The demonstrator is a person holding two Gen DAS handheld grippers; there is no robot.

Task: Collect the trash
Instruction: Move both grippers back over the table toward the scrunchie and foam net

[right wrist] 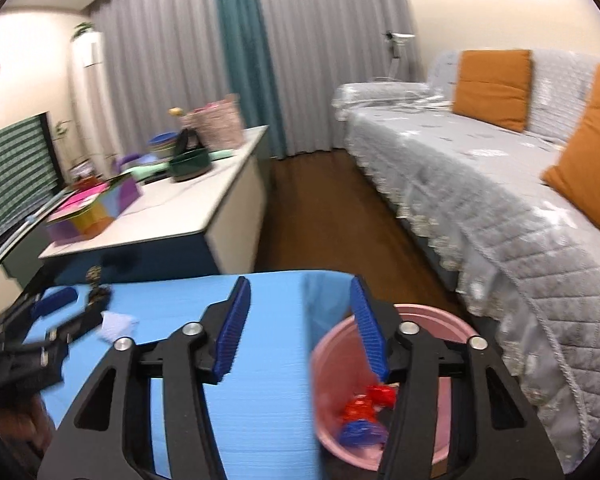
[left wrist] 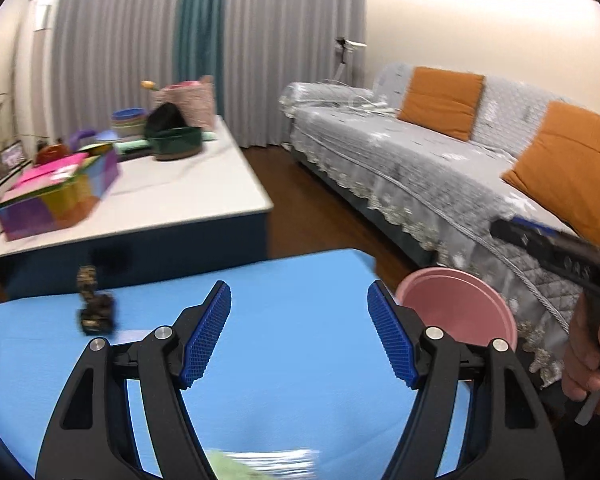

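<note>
At the near edge of the blue table (left wrist: 300, 312), a blurred pale-green and clear wrapper (left wrist: 260, 465) lies just under the left gripper (left wrist: 299, 334). Its jaws stand wide apart and hold nothing. The right gripper (right wrist: 300, 326) is also apart and empty, with its right finger over the pink bin (right wrist: 420, 322) at the table's right side. Red and blue wrappers (right wrist: 366, 412) already lie inside the bin.

To do this step well, I think the left gripper should come down low and close on the middle of the wrapper — thin film can slip out. Farther left on the table rest a white crumpled scrap (right wrist: 118, 324) and a dark crumpled piece (left wrist: 94, 306), both away from the bin.
</note>
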